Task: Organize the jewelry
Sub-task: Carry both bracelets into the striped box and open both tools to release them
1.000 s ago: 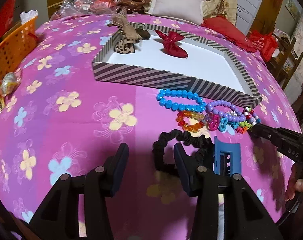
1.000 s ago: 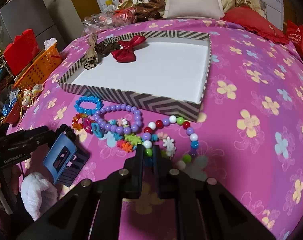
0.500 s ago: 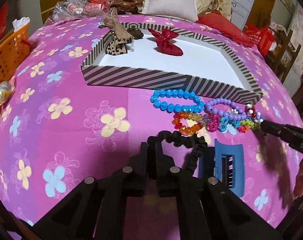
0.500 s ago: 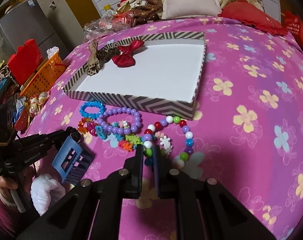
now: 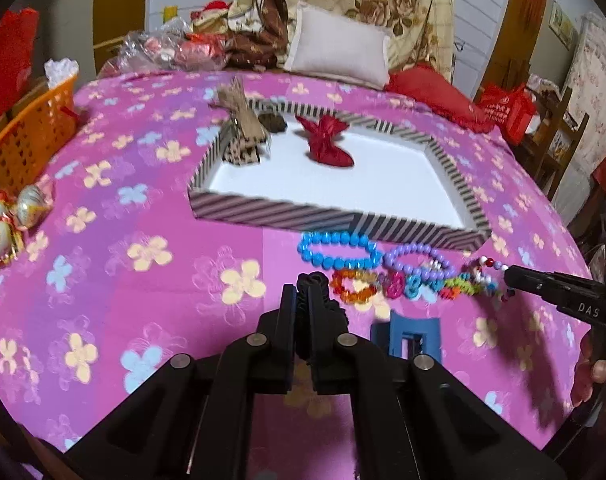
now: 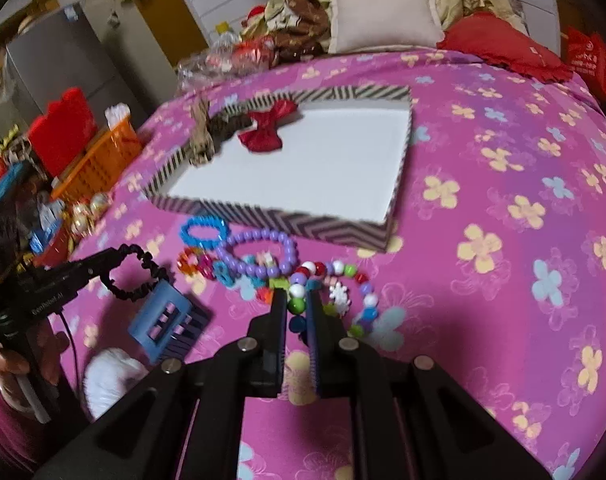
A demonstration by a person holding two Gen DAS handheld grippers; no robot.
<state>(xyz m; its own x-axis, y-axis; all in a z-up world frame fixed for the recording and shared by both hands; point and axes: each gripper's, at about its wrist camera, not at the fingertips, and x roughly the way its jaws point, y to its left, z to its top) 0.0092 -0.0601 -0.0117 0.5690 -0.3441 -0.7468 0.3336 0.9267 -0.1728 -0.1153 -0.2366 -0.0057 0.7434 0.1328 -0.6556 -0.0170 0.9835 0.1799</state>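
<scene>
In the left wrist view my left gripper [image 5: 302, 294] is shut on a black scrunchie [image 5: 311, 280], held a little above the pink flowered bedspread. A blue claw clip [image 5: 407, 338] lies just right of it. My right gripper [image 6: 296, 298] is shut on a multicoloured bead necklace [image 6: 335, 276], whose loop trails onto the spread. Blue [image 5: 337, 250], purple [image 5: 417, 260] and orange [image 5: 353, 286] bead bracelets lie in front of a striped box [image 5: 279, 212]. The box holds a red bow [image 5: 327, 142] and a leopard bow [image 5: 243, 136].
An orange basket [image 5: 27, 136] stands at the bed's left edge, with wrapped sweets [image 5: 15, 216] near it. A pillow [image 5: 339, 54] and red cushion [image 5: 427, 88] lie behind the box. A white fluffy item [image 6: 111, 376] sits near the clip.
My left gripper closed on the black scrunchie and lifted it off the spread. The right gripper rose slightly, still gripping the bead necklace.
</scene>
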